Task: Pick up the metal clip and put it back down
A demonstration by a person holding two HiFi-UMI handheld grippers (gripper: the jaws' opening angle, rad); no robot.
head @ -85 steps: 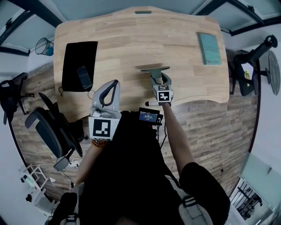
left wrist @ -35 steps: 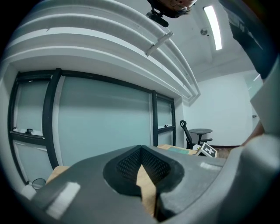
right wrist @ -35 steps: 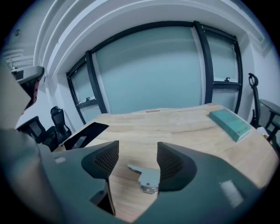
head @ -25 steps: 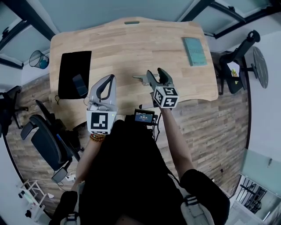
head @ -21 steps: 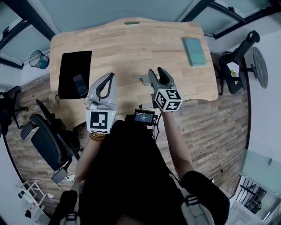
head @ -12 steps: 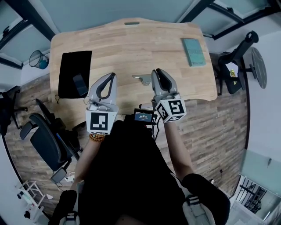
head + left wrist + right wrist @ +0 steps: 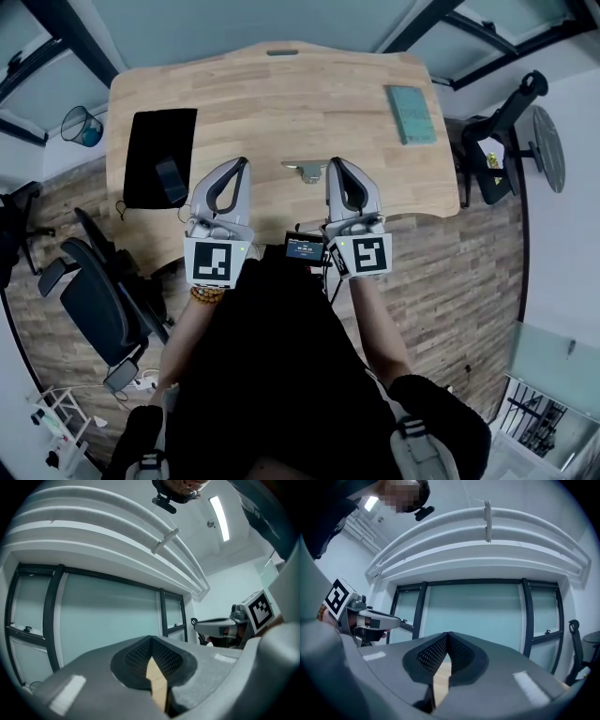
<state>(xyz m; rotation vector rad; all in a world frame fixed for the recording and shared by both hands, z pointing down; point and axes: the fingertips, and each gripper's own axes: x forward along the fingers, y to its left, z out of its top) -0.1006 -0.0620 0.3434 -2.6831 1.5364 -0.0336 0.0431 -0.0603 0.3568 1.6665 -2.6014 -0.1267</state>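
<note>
Right gripper view, right gripper (image 7: 447,637) jaws just closed tip to tip on nothing, left gripper (image 7: 151,641) jaws likewise together and empty, both held level side by side, metal clip (image 7: 305,170) lying on wooden table (image 7: 281,94) between the two tips, nearer the right one, close to near edge.

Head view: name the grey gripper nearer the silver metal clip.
The right gripper: its tip shows just right of the silver metal clip, whereas a stretch of wooden desk separates the left gripper from it.
</note>
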